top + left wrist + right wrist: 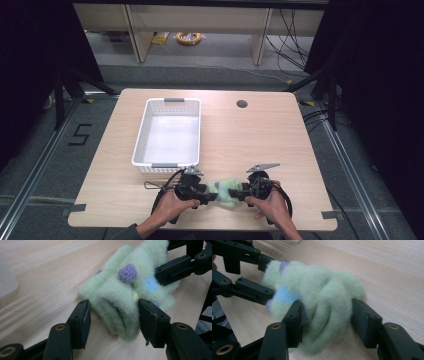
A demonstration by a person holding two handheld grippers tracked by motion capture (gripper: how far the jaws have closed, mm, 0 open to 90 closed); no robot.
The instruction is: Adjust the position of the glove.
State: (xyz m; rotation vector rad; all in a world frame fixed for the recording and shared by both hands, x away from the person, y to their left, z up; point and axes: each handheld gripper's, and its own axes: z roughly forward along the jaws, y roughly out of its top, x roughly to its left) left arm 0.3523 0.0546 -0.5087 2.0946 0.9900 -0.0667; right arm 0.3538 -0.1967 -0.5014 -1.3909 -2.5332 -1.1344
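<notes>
A person at a wooden table [280,145] works a fuzzy green sock [223,190] from both ends with two hand-held grippers, near the table's front edge and just in front of the right front corner of a white slatted basket [141,135], which stands toward the table's left and holds nothing that can be seen.

To the left of the sock, the left gripper [113,320] has its jaws about halfway apart, set around the folded end. The right-hand pad appears to touch the pile, while the left-hand one stands just beside it; whether it is truly pinching cannot be told.

The sock, pale green with purple [127,272], blue and yellow dots, lies bunched in soft folds on the tabletop. It looks light, limp and plush. It should compress readily and is unlikely to slip from rubbery pads or to break, but it will sag and unfold if lifted by one layer. The surest hold is probably across a thick bundle of folds rather than a single edge.

To the right of the sock, the right gripper [327,317] is likewise about half open, and both pads press into the bunched end, squeezing the wool between them.
</notes>
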